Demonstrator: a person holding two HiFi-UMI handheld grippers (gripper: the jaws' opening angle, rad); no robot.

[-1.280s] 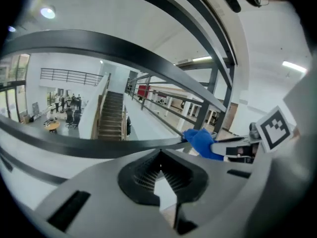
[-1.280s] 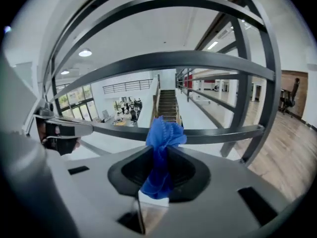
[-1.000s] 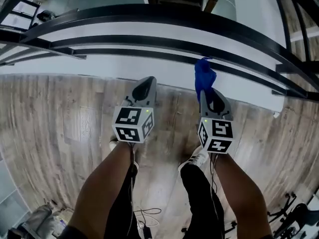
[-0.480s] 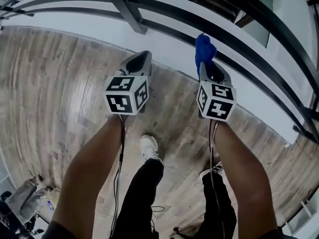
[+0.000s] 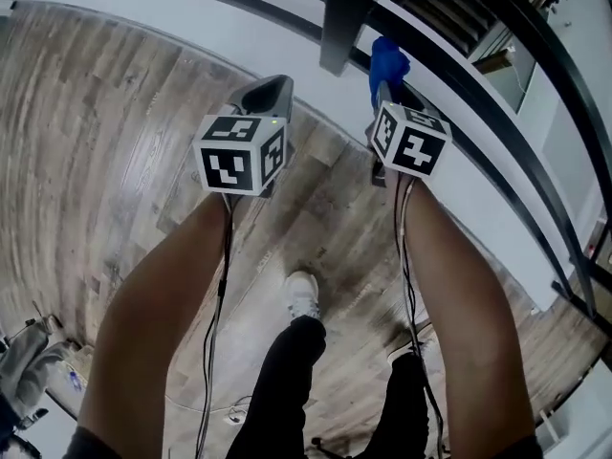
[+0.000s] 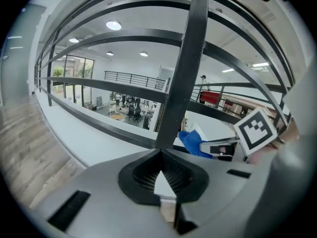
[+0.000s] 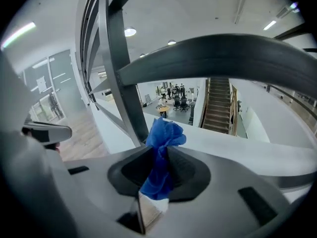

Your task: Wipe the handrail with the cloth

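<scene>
A blue cloth (image 5: 387, 63) sticks up out of my right gripper (image 5: 386, 89), whose jaws are shut on it. In the right gripper view the cloth (image 7: 161, 148) stands bunched between the jaws, just below a thick black handrail (image 7: 223, 58) and beside an upright post (image 7: 124, 83). In the head view the post (image 5: 344, 17) rises between the two grippers, close to the cloth. My left gripper (image 5: 271, 92) is shut and holds nothing, pointing at the railing post (image 6: 181, 73). The left gripper view also shows the cloth (image 6: 194, 142) to the right.
Black rails (image 5: 497, 113) run diagonally along a white ledge (image 5: 277, 36), with a stairway (image 5: 459, 8) and an open lower floor beyond. Wood-plank flooring (image 5: 115, 142) lies under me. The person's shoe (image 5: 303, 295) and legs are below the grippers, with cables trailing from both.
The person has stepped and turned along the railing. The post now stands right ahead between the grippers, and the rails have swung to the upper right. Both grippers keep their grip state.
</scene>
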